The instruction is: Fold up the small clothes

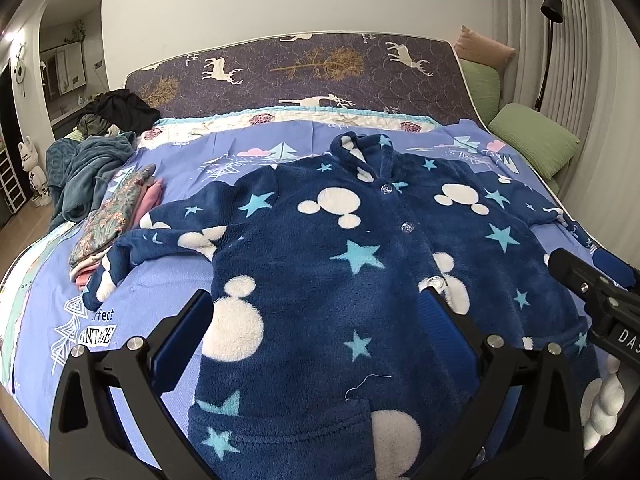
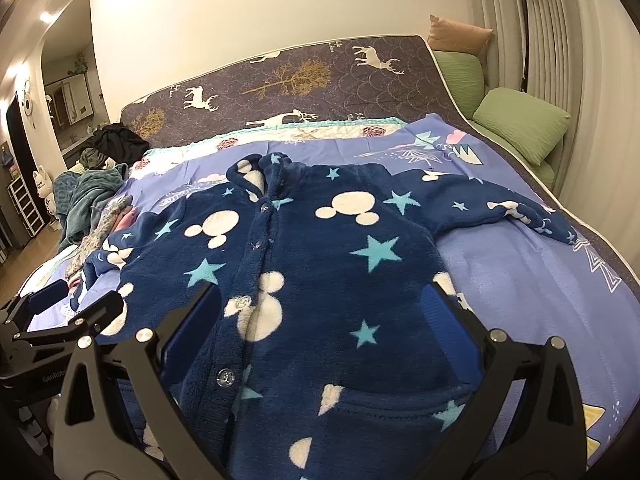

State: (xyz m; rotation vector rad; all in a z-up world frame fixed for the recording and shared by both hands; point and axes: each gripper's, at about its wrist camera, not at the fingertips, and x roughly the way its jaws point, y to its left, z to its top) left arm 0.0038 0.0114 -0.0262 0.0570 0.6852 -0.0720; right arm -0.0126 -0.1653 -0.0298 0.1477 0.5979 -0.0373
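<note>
Folding: not begun; fleece jacket lies flat, buttoned, sleeves spread on the bed.
Jaws: my left gripper and right gripper hover above its hem, both apart, empty.
Done: folded pile beside left sleeve.
Room: green pillows right.

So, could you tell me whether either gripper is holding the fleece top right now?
Nothing is held: the left gripper and right gripper are both open above the spread-out fleece top.
</note>
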